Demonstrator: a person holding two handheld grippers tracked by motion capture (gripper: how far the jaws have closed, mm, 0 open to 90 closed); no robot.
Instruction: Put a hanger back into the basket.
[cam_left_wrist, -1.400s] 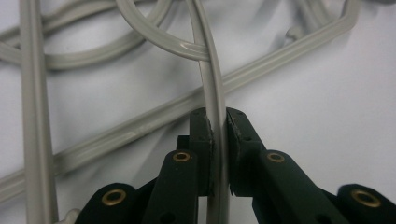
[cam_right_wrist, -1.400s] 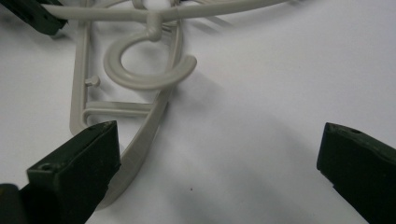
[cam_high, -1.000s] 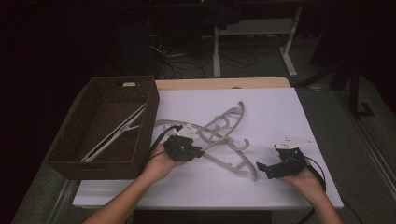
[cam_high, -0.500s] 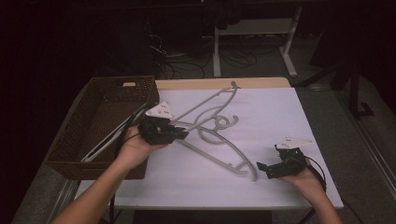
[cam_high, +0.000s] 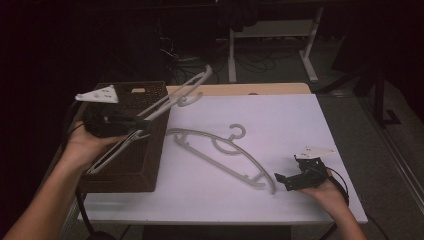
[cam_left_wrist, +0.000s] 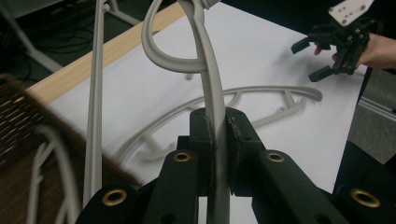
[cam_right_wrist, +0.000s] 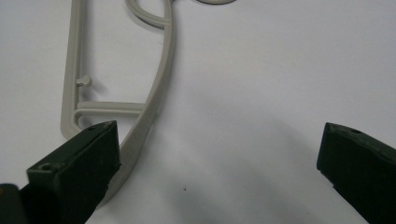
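Left tool (cam_left_wrist: 215, 135) clamps grey hanger (cam_left_wrist: 205, 84) above wicker basket (cam_high: 150, 170)

Grey hanger (cam_left_wrist: 211, 107) between clamped jaws

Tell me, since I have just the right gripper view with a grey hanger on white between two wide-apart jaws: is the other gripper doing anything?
Observer: Yes. The left gripper is shut on a second hanger and holds it in the air.
Operator: In the air over what?
Observer: Over a dark wicker basket at the table's left edge, seen in the high view.
Operator: Anything in that basket?
Observer: At least one pale hanger lies inside it.
Operator: And my right gripper?
Observer: The right gripper rests open beside the end of the hanger on the table.
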